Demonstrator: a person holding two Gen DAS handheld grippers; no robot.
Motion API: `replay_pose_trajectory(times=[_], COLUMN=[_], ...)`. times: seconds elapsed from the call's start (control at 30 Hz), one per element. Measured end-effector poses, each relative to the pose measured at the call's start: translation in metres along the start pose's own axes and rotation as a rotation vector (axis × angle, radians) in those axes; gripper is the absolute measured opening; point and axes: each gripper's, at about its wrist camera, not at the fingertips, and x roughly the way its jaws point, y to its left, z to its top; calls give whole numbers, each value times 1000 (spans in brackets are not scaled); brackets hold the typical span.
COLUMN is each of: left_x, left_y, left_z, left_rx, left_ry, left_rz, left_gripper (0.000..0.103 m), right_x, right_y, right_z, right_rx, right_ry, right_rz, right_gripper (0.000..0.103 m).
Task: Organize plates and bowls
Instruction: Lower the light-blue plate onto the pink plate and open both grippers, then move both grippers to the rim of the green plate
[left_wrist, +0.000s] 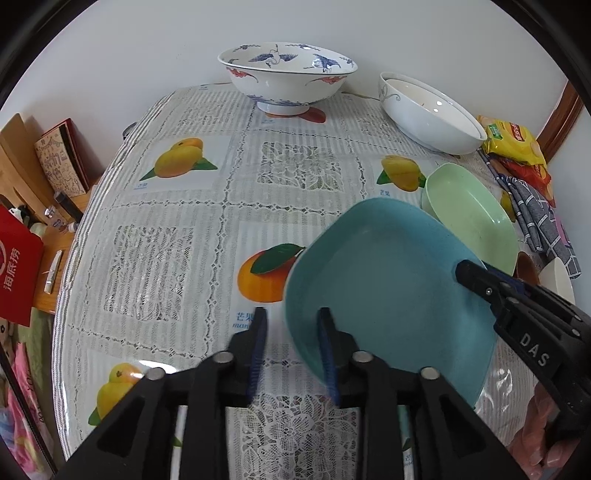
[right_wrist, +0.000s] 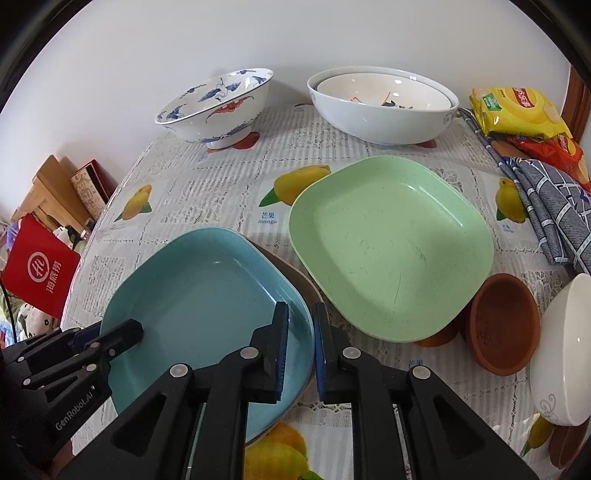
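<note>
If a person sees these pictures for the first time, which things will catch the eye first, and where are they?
First, the square blue plastic plate at the near left, with both grippers' jaws straddling its rim, over a brown plate. To its right lies the square pale green plastic plate. At the back, by the wall, stands a white porcelain bowl painted with blue cranes.

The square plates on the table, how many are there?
3. The blue plate is at front left, a brown plate lies under it, mostly hidden, and the green plate is to its right. More may be hidden.
</note>
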Motion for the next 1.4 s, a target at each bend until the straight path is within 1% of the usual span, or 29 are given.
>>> replay_pose_trajectory(times=[0.03, 0.07, 0.1, 0.13, 0.23, 0.3, 0.37, 0.4, 0.43, 0.47, 0.5, 0.53, 0.6, 0.67, 0.77, 0.83, 0.9, 1.03, 1.1, 1.17, 1.3, 1.4], left_x=[-2, -3, -5, -8, -16, -22, -29, -34, -39, -44, -49, -53, -64, -73, -84, -91, -97, -108, -112, -114, -116, -114], left_y=[0, 1, 1, 2, 3, 3, 3, 2, 1, -1, -3, -6, -13, -21, -37, -45, -54, -71, -77, -81, -86, -87], left_z=[-1, -2, -3, -4, -6, -8, -10, -11, -13, -14, -16, -17, -21, -25, -30, -32, -35, -38, -38, -38, -34, -30], left_rx=[4, 8, 9, 7, 6, 5, 4, 3, 3, 3, 6, 8, 15, 26, 48, 58, 71, 98, 104, 106, 103, 99], left_ry=[-4, -4, -1, -5, -17, -22, -32, -39, -48, -55, -62, -68, -86, -101, -119, -129, -138, -154, -162, -171, -191, -199], left_rz=[6, 5, -2, -3, 16, 14, 16, 15, 10, 7, 4, -1, -14, -19, -29, -33, -38, -46, -48, -44, -36, -35], left_gripper=[37, 42, 44, 44, 45, 45, 46, 46, 47, 47, 48, 48, 50, 52, 52, 53, 53, 53, 53, 53, 53, 53], right_x=[-2, -5, -10, -14, -25, -35, -45, -50, -56, -61, -69, -74, -91, -105, -121, -130, -139, -151, -157, -159, -163, -164], right_y=[0, 1, 1, 1, -1, -6, -11, -14, -16, -19, -22, -25, -31, -38, -46, -50, -54, -66, -73, -76, -79, -79], right_z=[0, 0, 0, 0, -1, -2, -5, -7, -10, -12, -16, -19, -28, -35, -47, -54, -62, -71, -74, -74, -73, -72], right_rx=[0, -1, -6, -10, -5, 17, 31, 33, 33, 35, 41, 47, 56, 61, 58, 47, 30, 54, 78, 78, 65, 56], right_ry=[-4, -13, -33, -47, -69, -76, -77, -79, -80, -79, -77, -77, -84, -77, -68, -85, -115, -165, -191, -183, -198, -206], right_rz=[5, 3, -6, -13, -20, -9, -10, -18, -32, -52, -89, -108, -138, -138, -127, -135, -164, -195, -186, -169, -209, -186], right_gripper=[25, 29, 38, 44, 44, 46, 54, 61, 67, 70, 77, 80, 81, 85, 86, 86, 86, 86, 86, 86, 86, 85])
